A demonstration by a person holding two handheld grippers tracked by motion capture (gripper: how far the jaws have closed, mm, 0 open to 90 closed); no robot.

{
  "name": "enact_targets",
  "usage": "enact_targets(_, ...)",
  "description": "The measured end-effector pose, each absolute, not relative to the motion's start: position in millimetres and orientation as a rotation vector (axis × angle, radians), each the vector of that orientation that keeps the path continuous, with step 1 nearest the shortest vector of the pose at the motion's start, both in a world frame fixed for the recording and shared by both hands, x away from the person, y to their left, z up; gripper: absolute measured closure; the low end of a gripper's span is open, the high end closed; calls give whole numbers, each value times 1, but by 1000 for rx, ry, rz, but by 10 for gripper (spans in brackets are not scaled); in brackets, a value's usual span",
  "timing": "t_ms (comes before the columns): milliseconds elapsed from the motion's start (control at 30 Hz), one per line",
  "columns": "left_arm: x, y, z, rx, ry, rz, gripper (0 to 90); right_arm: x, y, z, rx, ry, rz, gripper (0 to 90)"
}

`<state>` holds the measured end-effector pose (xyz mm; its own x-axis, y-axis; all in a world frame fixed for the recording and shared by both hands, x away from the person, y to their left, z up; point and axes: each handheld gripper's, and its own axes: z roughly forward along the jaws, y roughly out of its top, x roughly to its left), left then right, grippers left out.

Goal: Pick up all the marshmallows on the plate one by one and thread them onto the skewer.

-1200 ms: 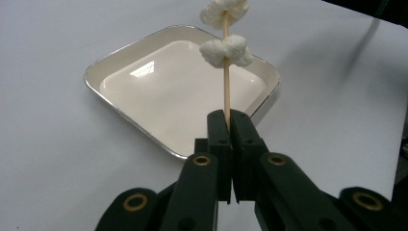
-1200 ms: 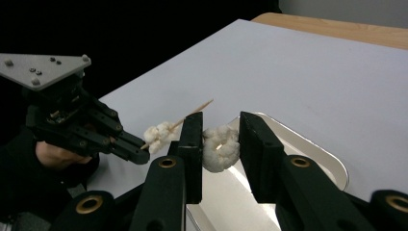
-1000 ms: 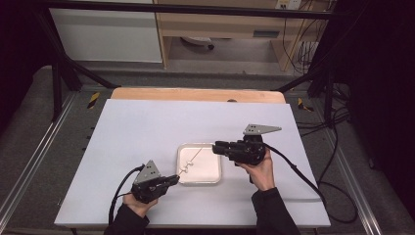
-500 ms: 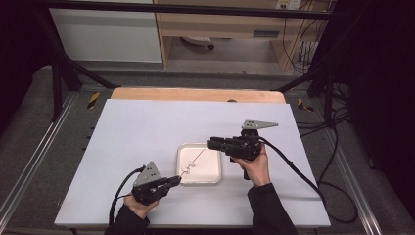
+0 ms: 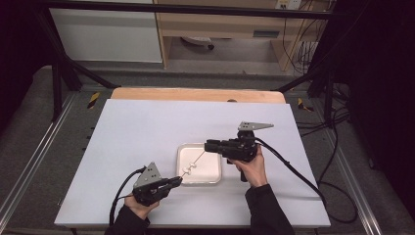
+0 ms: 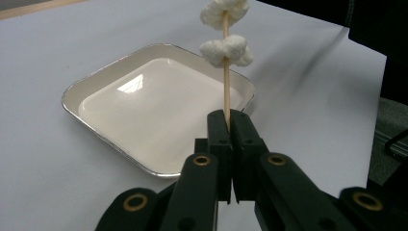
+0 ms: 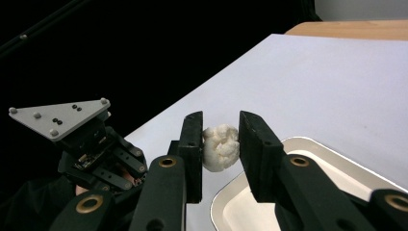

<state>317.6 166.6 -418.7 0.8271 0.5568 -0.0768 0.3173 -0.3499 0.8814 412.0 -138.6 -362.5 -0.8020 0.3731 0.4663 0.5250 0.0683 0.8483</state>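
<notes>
My left gripper (image 6: 230,120) clamps skewer (image 6: 225,72), two puffs (image 6: 226,49) threaded above it. My right gripper (image 7: 220,144) pinches a third puff (image 7: 220,147); misaligned w/ the tip, it may crumble or skewer may snap.

I am seeing a thin wooden skewer (image 6: 225,77), pale and matt, carrying puffy white marshmallow pieces (image 6: 226,48) with a soft, crumpled surface. The tray (image 6: 96,79) is looking glossy, white inside with a thin silvery metal rim, and is reflecting light. The table cover (image 5: 142,132) is appearing smooth and matt white, with bare wood (image 5: 195,94) showing along the far edge. Both grippers' jaws are looking like matt black plastic with brass-coloured rivets; the right gripper (image 7: 220,144) is pinching another soft marshmallow piece (image 7: 220,147).
</notes>
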Motion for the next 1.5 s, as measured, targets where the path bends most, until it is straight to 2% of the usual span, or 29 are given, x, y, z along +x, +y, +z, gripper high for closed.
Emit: enact_targets(1500, 316, 165, -422, 1905, 659, 269, 885, 398, -120, -381, -896, -2140, -1861, 757)
